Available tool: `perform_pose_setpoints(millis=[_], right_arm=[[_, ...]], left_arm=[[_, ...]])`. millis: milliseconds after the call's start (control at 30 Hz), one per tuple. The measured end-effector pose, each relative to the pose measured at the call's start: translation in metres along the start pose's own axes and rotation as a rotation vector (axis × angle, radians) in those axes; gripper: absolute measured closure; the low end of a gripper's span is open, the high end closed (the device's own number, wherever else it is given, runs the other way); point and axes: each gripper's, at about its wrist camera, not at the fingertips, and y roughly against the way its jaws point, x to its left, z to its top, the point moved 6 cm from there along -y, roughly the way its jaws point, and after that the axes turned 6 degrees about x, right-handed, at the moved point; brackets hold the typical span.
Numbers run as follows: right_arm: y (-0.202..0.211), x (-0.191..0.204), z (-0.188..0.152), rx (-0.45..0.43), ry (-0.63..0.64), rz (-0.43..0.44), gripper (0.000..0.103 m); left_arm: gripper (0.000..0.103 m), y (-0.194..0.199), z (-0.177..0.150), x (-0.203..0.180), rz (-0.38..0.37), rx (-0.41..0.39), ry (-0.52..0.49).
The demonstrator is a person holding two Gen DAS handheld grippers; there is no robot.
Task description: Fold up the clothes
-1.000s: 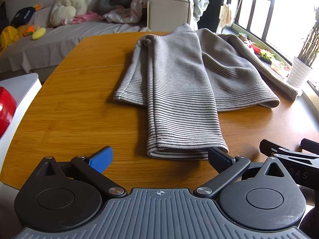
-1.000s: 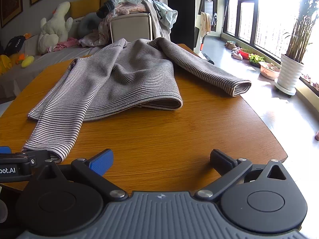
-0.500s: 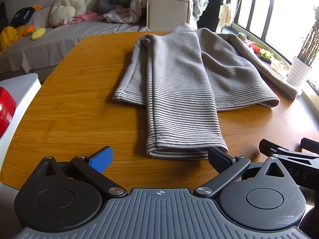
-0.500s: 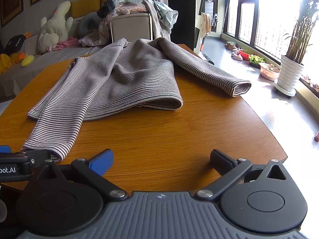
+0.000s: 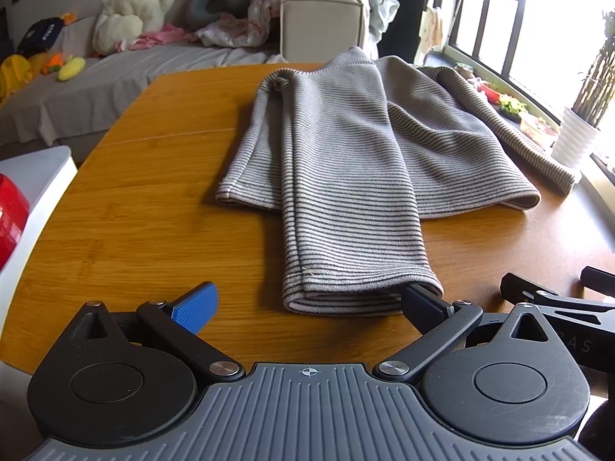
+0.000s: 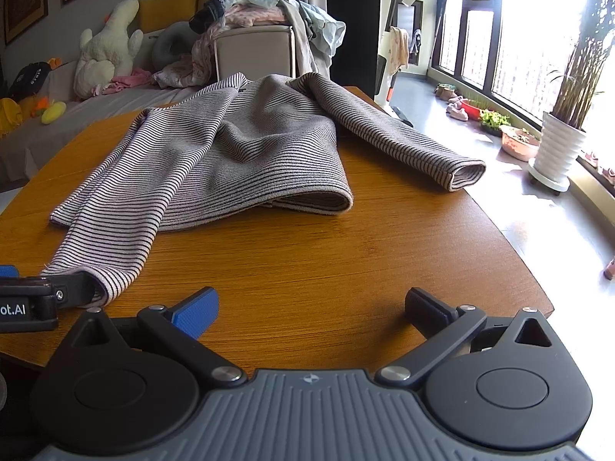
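A grey striped sweater [image 5: 346, 153] [image 6: 250, 146] lies flat on the wooden table [image 5: 153, 211] [image 6: 346, 269]. One sleeve is folded down over the body, and its cuff [image 5: 346, 288] [image 6: 111, 276] reaches the near edge. My left gripper [image 5: 307, 303] is open around that cuff, its black finger touching the cuff's right corner. The other sleeve [image 5: 519, 142] [image 6: 403, 146] stretches out toward the window side. My right gripper [image 6: 311, 307] is open over bare wood with nothing in it. It also shows at the right edge of the left wrist view [image 5: 557, 299].
A white cabinet [image 5: 34, 176] with a red object [image 5: 9, 215] stands left of the table. Behind it are a sofa with plush toys [image 5: 130, 11] and a laundry pile on a beige box [image 5: 319, 23]. A potted plant [image 6: 557, 153] stands by the window.
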Motion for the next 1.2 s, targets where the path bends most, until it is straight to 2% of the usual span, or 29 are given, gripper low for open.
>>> perform_pose_setpoints(millis=[200, 267, 467, 567, 667, 767, 900, 967, 1200], right_arm=[[-0.006, -0.006, 0.015, -0.018, 0.013, -0.02, 0.0], [-0.007, -0.008, 0.025, -0.037, 0.01, 0.001, 0.0], [-0.017, -0.005, 0.073, -0.084, -0.029, 0.174, 0.0], [-0.03, -0.002, 0.104, -0.114, -0.058, 0.219, 0.0], [-0.053, -0.001, 0.134, -0.125, -0.106, 0.239, 0.0], [-0.076, 0.009, 0.152, -0.1, -0.149, 0.349, 0.0], [-0.114, 0.026, 0.15, 0.043, -0.267, 0.536, 0.0], [-0.122, 0.032, 0.143, 0.042, -0.278, 0.543, 0.0], [-0.101, 0.048, 0.119, 0.054, -0.095, 0.481, 0.0]], left_arm=[[0.0, -0.01, 0.022, 0.001, -0.039, -0.022, -0.031], [0.0, -0.016, 0.032, 0.002, -0.058, -0.023, -0.03], [0.0, -0.032, 0.075, 0.003, -0.141, -0.061, -0.04], [0.0, -0.05, 0.099, 0.004, -0.167, -0.074, -0.046], [0.0, -0.075, 0.113, 0.008, -0.203, -0.032, -0.032], [0.0, -0.094, 0.118, 0.013, -0.256, 0.017, -0.006], [0.0, -0.099, 0.115, 0.02, -0.3, 0.004, 0.01], [0.0, -0.101, 0.113, 0.023, -0.322, -0.005, 0.017], [0.0, -0.087, 0.091, 0.019, -0.298, -0.003, -0.04]])
